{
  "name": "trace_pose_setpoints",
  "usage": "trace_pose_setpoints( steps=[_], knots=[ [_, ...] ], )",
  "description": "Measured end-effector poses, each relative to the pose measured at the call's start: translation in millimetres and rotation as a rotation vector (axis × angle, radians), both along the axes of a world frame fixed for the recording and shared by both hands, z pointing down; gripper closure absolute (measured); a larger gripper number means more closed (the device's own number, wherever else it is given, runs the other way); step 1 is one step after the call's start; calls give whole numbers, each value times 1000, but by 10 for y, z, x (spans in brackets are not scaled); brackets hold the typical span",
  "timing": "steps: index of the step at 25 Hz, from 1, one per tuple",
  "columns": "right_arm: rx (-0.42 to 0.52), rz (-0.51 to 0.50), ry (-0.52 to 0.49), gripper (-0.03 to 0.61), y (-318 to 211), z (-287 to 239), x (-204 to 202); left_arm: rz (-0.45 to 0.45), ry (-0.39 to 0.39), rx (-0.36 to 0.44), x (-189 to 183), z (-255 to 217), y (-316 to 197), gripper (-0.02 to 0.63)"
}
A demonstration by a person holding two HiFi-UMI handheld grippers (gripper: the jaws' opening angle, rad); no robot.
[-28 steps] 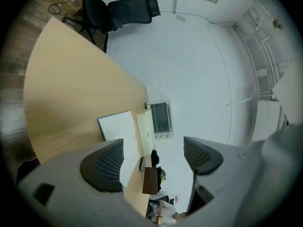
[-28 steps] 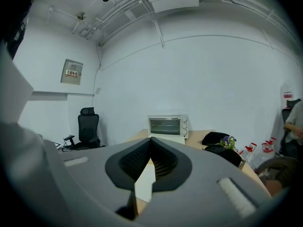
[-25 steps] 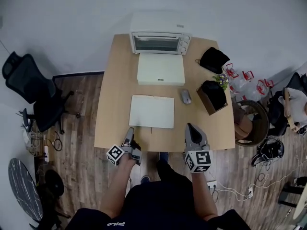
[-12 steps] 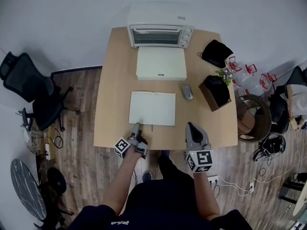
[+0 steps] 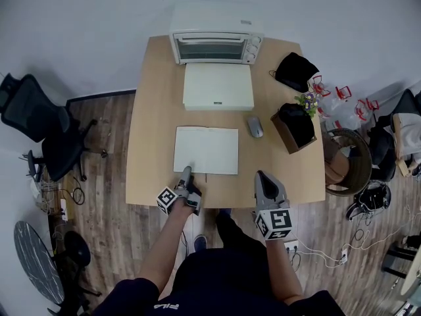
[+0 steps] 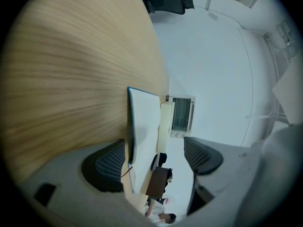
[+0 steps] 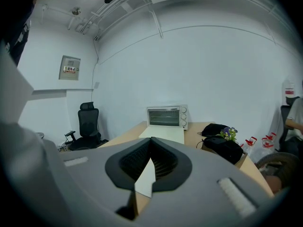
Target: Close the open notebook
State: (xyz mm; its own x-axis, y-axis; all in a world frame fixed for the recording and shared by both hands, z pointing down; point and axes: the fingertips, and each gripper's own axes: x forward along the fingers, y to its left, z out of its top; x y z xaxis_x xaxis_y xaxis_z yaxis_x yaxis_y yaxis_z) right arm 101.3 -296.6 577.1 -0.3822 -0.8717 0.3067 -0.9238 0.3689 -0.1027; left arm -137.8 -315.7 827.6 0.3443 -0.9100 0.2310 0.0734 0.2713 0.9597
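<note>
Notebook (image 5: 206, 150) pages lie open and flat in the middle of the counter (image 5: 151, 143) in the head view, spine running from 12 to 6 o'clock. At its 12 o'clock sits a white pad (image 5: 218, 86), and beyond that a toaster oven (image 5: 215, 41) at the far edge. A mouse (image 5: 255, 127) lies just beside the notebook at 2 o'clock. The left tongs (image 5: 187, 172) point at the notebook's near edge from 7 o'clock, their tip right at that edge; whether they touch it cannot be told. The right tongs (image 5: 261, 176) rest over the counter's near edge at 5 o'clock of the notebook, apart from it.

In the left gripper view the scene is turned on its side. The left tongs (image 6: 154, 157) stand wide apart with nothing gripped. The notebook (image 6: 144, 122) runs away toward 12 o'clock from the gap, its edge close by the pad at 9 o'clock, with the toaster oven (image 6: 182, 115) behind it.

In the right gripper view the right tongs (image 7: 151, 144) are closed, pads meeting at the tips and holding nothing. A white sliver of page (image 7: 146, 176) shows through the narrow wedge below. The toaster oven (image 7: 166, 116) stands at 12 o'clock and an office chair (image 7: 87, 122) at 10 o'clock.
</note>
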Motion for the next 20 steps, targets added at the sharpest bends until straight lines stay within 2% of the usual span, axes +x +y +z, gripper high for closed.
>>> trace_pose_setpoints(
  steps=[4, 9, 13, 15, 18, 20],
  knots=[
    [-16, -1, -5, 569, 6, 64, 13, -25, 14, 12, -9, -47, -153, 239],
    [-20, 1, -10, 569, -9, 89, 30, -25, -15, -3, -58, 30, -211, 264],
    [-29, 2, -18, 569, -32, 119, 54, 5, -54, -30, -33, 120, -156, 387],
    [-32, -4, -16, 569, -30, 133, 38, 43, -114, -39, -32, 167, -135, 441],
    [-33, -12, -13, 569, -18, 141, 9, 113, -222, -55, -39, 237, -94, 562],
    [-32, -13, -13, 569, -19, 135, 6, 137, -257, -47, -38, 235, -92, 588]
  ],
)
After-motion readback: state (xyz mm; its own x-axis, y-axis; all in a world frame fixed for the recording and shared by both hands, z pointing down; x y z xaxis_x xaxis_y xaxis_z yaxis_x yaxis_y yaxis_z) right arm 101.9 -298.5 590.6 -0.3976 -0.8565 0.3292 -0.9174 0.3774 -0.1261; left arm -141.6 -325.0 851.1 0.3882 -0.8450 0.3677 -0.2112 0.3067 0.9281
